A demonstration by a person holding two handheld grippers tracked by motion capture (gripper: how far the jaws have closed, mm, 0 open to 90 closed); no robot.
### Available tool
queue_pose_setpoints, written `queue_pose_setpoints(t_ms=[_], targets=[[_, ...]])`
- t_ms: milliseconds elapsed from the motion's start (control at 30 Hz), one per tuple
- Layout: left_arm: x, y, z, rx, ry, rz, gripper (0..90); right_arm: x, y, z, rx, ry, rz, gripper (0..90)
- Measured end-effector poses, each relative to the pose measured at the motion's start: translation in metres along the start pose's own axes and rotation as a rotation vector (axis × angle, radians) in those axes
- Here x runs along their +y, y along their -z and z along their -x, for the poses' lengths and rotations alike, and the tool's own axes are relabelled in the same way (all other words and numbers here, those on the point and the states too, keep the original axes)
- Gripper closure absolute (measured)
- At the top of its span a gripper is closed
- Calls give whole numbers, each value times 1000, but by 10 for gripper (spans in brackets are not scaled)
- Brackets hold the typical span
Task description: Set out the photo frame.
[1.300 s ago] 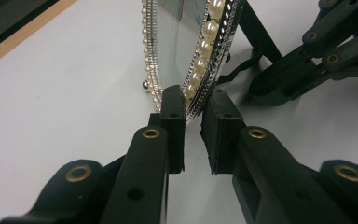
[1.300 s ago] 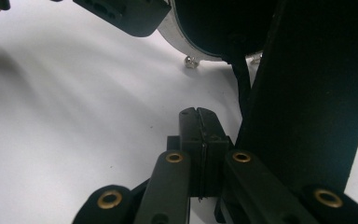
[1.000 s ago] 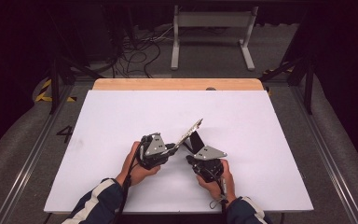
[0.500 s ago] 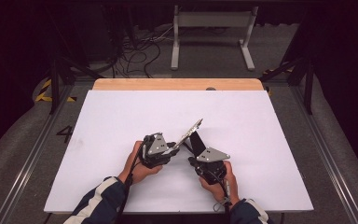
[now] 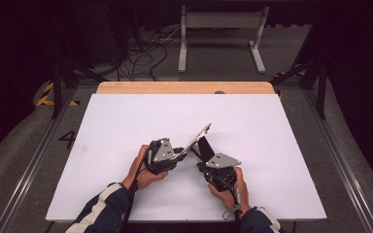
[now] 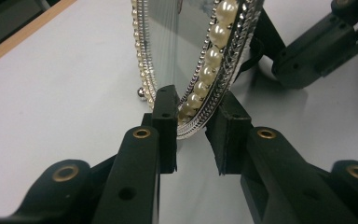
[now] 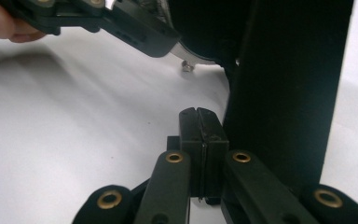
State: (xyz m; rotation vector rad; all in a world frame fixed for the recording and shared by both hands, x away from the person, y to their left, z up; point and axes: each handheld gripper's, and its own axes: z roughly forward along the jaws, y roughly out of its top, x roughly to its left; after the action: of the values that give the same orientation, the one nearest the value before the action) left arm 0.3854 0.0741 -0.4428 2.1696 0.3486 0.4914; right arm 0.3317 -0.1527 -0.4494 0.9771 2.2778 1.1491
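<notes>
the pearl-rimmed mirror [image 6: 200, 60] stands tilted on the white table [image 5: 281, 126] near the middle of its near edge, its lower rim gripped between the jaws of my left gripper [image 6: 193, 135], its long axis leaning up and away toward the far right corner. its black back stand [image 7: 284, 93] hangs just beside my right gripper [image 7: 199, 135], whose jaws are pressed together on nothing. so the stand lies immediately to the right of those closed jaws, and i judge the right gripper, being nearer, must open before taking it.
</notes>
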Motion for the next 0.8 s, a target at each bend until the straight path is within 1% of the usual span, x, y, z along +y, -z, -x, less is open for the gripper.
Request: queue_pose_setpoints(t_ms=[67, 167, 233, 267, 300, 333, 367, 433, 500, 567, 667, 800], targets=[[0, 1, 0, -7, 4, 3, 751, -1, 0, 1, 6, -3, 0, 900], [1, 1, 1, -1, -21, -4, 762, -2, 0, 0, -1, -4, -6, 900], [2, 1, 3, 14, -54, -12, 769, -3, -1, 1, -2, -5, -10, 900], [3, 0, 3, 15, -64, -14, 772, -3, -1, 2, -1, -7, -11, 900], [3, 0, 3, 15, -64, -14, 773, -3, -1, 2, 0, -8, -10, 900], [3, 0, 4, 17, -74, -17, 773, -3, -1, 3, -2, -8, -12, 900], [3, 0, 4, 17, -74, -17, 774, -3, -1, 3, -2, -8, -12, 900], [4, -1, 6, 18, -89, -17, 773, -4, 1, 5, -3, -13, -22, 900], [5, -1, 7, 18, -90, -17, 771, -5, 3, 8, -7, -25, -24, 900], [5, -2, 7, 8, -82, -10, 764, -6, 5, 11, -8, -38, -22, 900], [5, -2, 7, -1, -72, -3, 761, -7, 5, 13, -5, -43, -18, 900], [6, -3, 9, -5, -60, -1, 756, -7, 6, 15, -14, -42, -19, 900]])
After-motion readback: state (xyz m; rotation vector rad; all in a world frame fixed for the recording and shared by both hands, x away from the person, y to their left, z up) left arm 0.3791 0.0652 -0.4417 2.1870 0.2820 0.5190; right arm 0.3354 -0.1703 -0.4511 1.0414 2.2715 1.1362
